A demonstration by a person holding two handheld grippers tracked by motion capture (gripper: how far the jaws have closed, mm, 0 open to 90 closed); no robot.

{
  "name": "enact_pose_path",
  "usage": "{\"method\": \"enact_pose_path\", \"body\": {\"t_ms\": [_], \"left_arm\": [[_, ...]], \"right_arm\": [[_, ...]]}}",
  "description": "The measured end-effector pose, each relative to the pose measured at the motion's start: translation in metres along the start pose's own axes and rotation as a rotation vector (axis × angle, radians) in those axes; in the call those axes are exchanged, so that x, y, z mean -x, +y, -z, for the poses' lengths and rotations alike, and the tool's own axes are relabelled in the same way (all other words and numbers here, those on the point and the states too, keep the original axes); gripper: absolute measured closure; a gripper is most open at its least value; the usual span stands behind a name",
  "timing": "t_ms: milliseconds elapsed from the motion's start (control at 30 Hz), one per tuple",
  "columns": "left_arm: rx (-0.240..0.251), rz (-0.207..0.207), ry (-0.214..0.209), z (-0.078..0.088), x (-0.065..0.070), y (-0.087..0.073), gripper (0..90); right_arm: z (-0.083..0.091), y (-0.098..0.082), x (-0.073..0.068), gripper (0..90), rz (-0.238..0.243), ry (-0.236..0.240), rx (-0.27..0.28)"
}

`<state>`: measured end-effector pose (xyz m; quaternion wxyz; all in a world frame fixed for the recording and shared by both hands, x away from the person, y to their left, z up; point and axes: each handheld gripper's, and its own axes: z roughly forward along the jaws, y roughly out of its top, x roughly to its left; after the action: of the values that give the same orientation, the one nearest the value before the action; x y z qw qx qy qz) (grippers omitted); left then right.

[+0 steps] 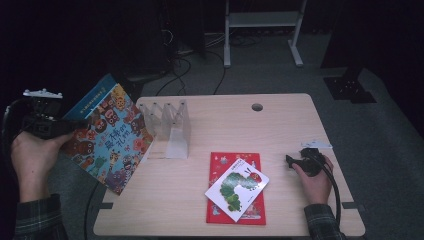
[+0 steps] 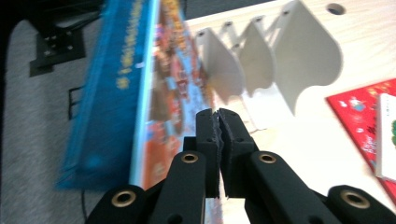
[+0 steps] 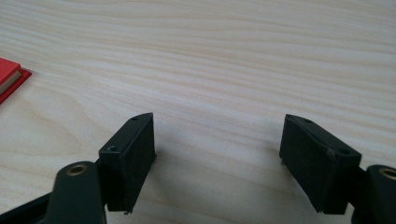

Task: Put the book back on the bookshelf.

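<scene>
A large picture book (image 1: 112, 135) with a blue spine and a busy, colourful cover is held tilted in the air off the table's left edge. My left gripper (image 1: 75, 125) is shut on its near edge; in the left gripper view the jaws (image 2: 218, 114) press together on the cover of the picture book (image 2: 121, 93). A white slotted book rack (image 1: 170, 125) stands on the table just right of it. My right gripper (image 1: 295, 161) rests open on the table at the right, and its jaws (image 3: 217, 140) stand wide apart over bare wood.
A red book (image 1: 220, 165) lies flat at the front centre of the wooden table (image 1: 280, 125), with a smaller white caterpillar book (image 1: 237, 187) lying askew on top. A cable hole (image 1: 257, 107) sits near the far edge. Cables and a metal stand are on the floor beyond.
</scene>
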<state>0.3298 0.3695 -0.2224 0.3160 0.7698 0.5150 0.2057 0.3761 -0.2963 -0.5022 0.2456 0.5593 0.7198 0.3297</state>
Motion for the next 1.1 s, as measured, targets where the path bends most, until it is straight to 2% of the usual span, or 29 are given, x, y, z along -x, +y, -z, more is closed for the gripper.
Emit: {"method": "enact_pose_path", "body": {"t_ms": [133, 267, 500, 733, 900, 1033, 1100], "left_arm": [[-0.03, -0.048, -0.076, -0.013, 0.013, 0.002, 89.8], [-0.036, -0.085, -0.13, -0.029, 0.027, 0.002, 89.5], [-0.057, -0.136, -0.182, -0.054, 0.047, 0.0, 89.2], [-0.079, -0.219, -0.229, -0.084, 0.071, -0.012, 86.8], [-0.088, -0.248, -0.26, -0.104, 0.088, -0.022, 85.3], [-0.117, -0.274, -0.266, -0.119, 0.1, -0.032, 84.3], [-0.127, -0.282, -0.287, -0.127, 0.106, -0.037, 83.4]], "right_arm": [[0.0, 0.0, 0.0, 25.4, 0.001, 0.0, 0.0], [0.0, 0.0, 0.0, 25.4, 0.0, 0.0, 0.0], [0.0, 0.0, 0.0, 25.4, 0.002, 0.003, -0.001], [0.001, -0.001, 0.001, 26.3, 0.017, 0.018, 0.001], [0.002, -0.001, 0.0, 30.3, 0.026, 0.03, 0.006], [0.002, -0.001, 0.0, 30.1, 0.032, 0.036, 0.006], [0.002, -0.002, -0.001, 30.1, 0.036, 0.038, 0.006]]}}
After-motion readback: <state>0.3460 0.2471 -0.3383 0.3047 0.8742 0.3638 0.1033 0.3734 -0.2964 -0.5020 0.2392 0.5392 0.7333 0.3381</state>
